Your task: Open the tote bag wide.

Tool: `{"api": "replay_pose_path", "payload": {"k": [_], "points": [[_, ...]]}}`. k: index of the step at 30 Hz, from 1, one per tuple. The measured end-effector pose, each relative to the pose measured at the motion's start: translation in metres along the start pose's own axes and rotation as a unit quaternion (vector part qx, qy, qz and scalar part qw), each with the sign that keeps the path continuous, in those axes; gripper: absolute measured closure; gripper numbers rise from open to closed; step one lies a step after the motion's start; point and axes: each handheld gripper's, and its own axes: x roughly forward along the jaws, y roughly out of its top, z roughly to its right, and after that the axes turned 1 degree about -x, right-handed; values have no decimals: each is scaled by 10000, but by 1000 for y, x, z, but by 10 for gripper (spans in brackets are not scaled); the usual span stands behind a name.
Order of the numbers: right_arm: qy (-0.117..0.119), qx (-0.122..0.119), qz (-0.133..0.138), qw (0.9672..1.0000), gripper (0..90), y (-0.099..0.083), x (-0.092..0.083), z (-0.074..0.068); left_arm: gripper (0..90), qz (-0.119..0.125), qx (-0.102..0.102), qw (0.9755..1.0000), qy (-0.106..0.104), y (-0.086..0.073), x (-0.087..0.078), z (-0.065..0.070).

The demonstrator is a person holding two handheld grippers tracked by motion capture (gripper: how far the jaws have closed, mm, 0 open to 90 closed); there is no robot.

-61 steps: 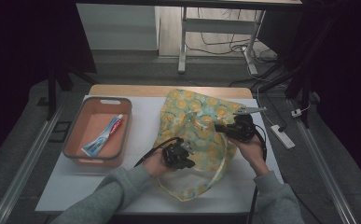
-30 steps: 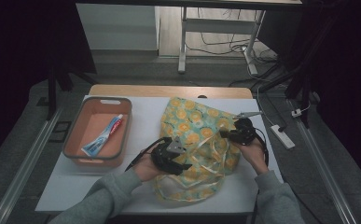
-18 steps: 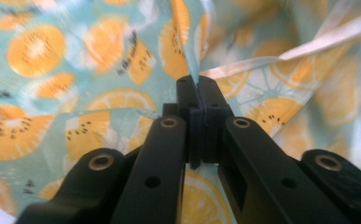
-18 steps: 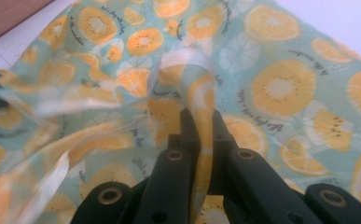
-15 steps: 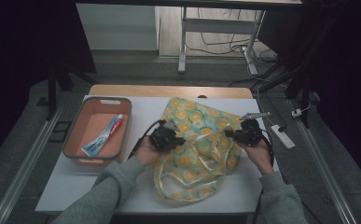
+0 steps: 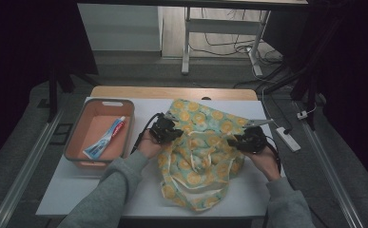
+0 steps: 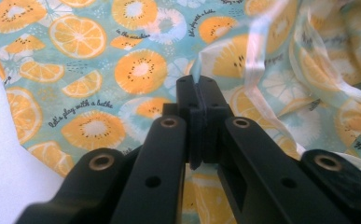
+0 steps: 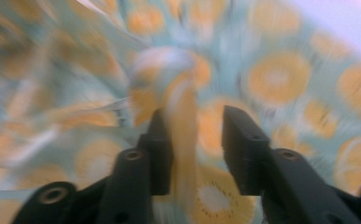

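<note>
- The white bench [image 6: 77, 190] carries a fruit-print bag [image 6: 198, 156], spread flat in the middle, likely so its mouth can be pulled open.
- A pink tray [image 6: 77, 137] sits at the left, apart from the bag, with a toothpaste tube [image 6: 104, 138] lying inside.
- The left hand-held gripper [image 6: 165, 130] pinches the bag's left edge; the left gripper view shows its jaws squeezed tight on a thin fold.
- The right hand-held gripper [image 6: 248, 141] has just been opening; the right gripper view, though blurry, shows a strip of bag cloth loose between its parted jaws.

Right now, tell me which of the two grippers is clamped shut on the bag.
The left gripper: its jaws pinch the orange-print bag. The right gripper has just been opening, fabric loose between its jaws.
</note>
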Motion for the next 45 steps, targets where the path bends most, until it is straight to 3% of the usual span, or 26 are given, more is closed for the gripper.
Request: {"api": "replay_pose_path", "payload": {"k": [4, 6, 8, 10, 11, 12, 13, 14, 15, 16, 17, 19, 21, 23, 25, 29, 32, 33, 34, 37, 38, 39, 40, 43, 45], "points": [[113, -334, 604, 9976, 524, 19, -40, -18, 888, -97, -47, 9999, 5, -2, 7, -5], [354, -470, 680, 9959, 523, 27, -51, -31, 888, -139, -76, 9999, -18, -3, 10, -7], [690, -743, 448, 9938, 492, 31, -45, -50, 887, -168, -58, 9998, 2, -3, 11, -7], [963, -1062, 22, 9897, 461, 30, -23, -72, 886, -168, -66, 9998, -14, -3, 11, -8], [1057, -1197, -219, 9869, 461, 27, -7, -82, 886, -176, -49, 9998, 2, -4, 10, -8], [1147, -1420, -693, 9808, 454, 22, 23, -97, 886, -177, -41, 9998, 8, -4, 10, -8], [1159, -1512, -887, 9777, 453, 19, 36, -102, 886, -173, -52, 9998, 3, -4, 9, -8], [1159, -1512, -887, 9777, 453, 19, 36, -102, 886, -155, -67, 9999, -2, -4, 9, -9], [1234, -1686, -1192, 9706, 454, 14, 55, -107, 886, -155, -66, 9999, -11, -4, 8, -9], [1200, -1771, -1295, 9682, 479, 12, 62, -109, 886, -152, -67, 9999, -21, -5, 8, -10], [1200, -1771, -1295, 9682, 479, 12, 62, -109, 886, -139, -80, 9999, -27, -5, 8, -10], [1062, -1979, -1429, 9639, 546, 10, 69, -112, 885, -132, -103, 9999, -32, -6, 9, -12], [1079, -2039, -1507, 9613, 557, 9, 71, -112, 886, -131, -128, 9998, -40, -6, 9, -13], [1076, -2090, -1573, 9592, 563, 8, 73, -113, 885, -156, -120, 9998, -52, -7, 10, -14], [1004, -2172, -1616, 9574, 651, 6, 75, -114, 885, -163, -124, 9998, -58, -7, 10, -14], [1129, -2192, -1639, 9552, 842, 5, 77, -115, 883, -167, -150, 9997, -92, -8, 9, -16], [1130, -2233, -1651, 9540, 874, 7, 77, -116, 839, -160, -167, 9997, -120, -8, 8, -16], [1094, -2254, -1577, 9552, 878, 8, 76, -116, 839, -132, -181, 9997, -129, -8, 7, -15], [1059, -2232, -1425, 9585, 881, 11, 74, -115, 837, -154, -147, 9997, -133, -8, 6, -16], [841, -2041, -949, 9707, 885, 28, 63, -106, 800, -69, -161, 9997, -189, -7, 2, -14], [736, -1985, -791, 9741, 886, 35, 59, -102, 752, 0, -156, 9996, -223, -7, -2, -13], [594, -1837, -501, 9799, 887, 47, 54, -91, 602, 85, -171, 9995, -241, -7, -5, -12], [594, -1837, -501, 9799, 887, 47, 54, -91, 602, 149, -158, 9995, -213, -7, -10, -10], [370, -1579, -144, 9867, 888, 61, 54, -72, 453, 344, -70, 9992, -178, -8, -27, -5], [227, -1374, 31, 9902, 889, 65, 58, -60, 400, 388, -9, 9991, -188, -12, -39, -2]]}}
